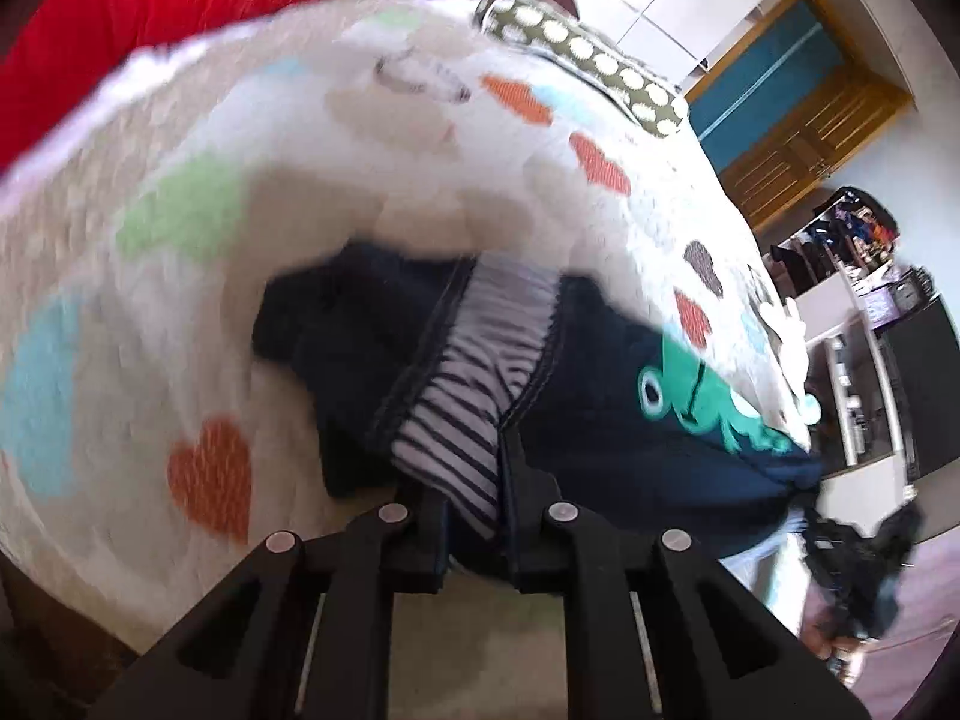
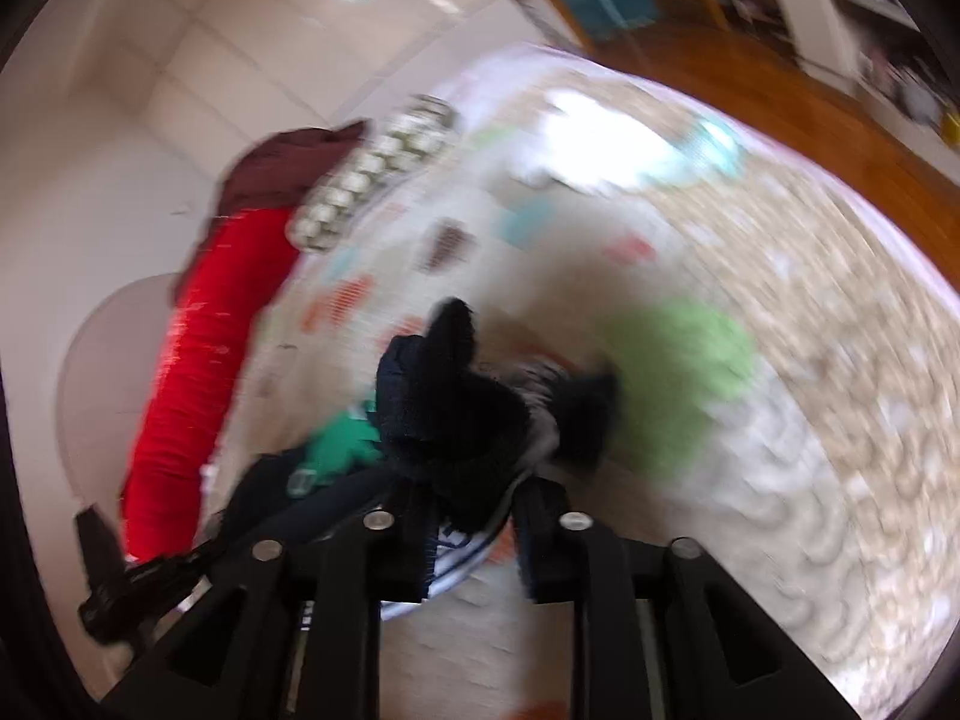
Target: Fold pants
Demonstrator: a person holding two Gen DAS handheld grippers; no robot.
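Both grippers are in on the garment, and everything is smeared with motion blur. The left gripper (image 1: pixel 474 516) is clamped on the striped waistband lining of the navy toddler pants (image 1: pixel 600 420), cloth pinched right between its fingers, and the rest of the pants spreads away ahead of it and off to its right, green frog patch (image 1: pixel 702 402) face up. Over on the right wrist view, the right gripper (image 2: pixel 474 534) has a bunched dark wad of the same pants (image 2: pixel 444 408) rising straight up from between its fingers; it looks gripped, though the blur keeps me from being certain how tightly the jaws meet.

Everything sits on the heart-print blanket (image 1: pixel 210 222), which fills the ground beyond both tools, with a red bolster (image 2: pixel 186 378) and a dotted pillow (image 1: pixel 606 69) at its far side.

Progress? Early, by my read. The pants are crumpled and lifted, no flat crease, no neat stack anywhere. Still to do: spread them out, lay leg over leg, then fold them in half and smooth them down.
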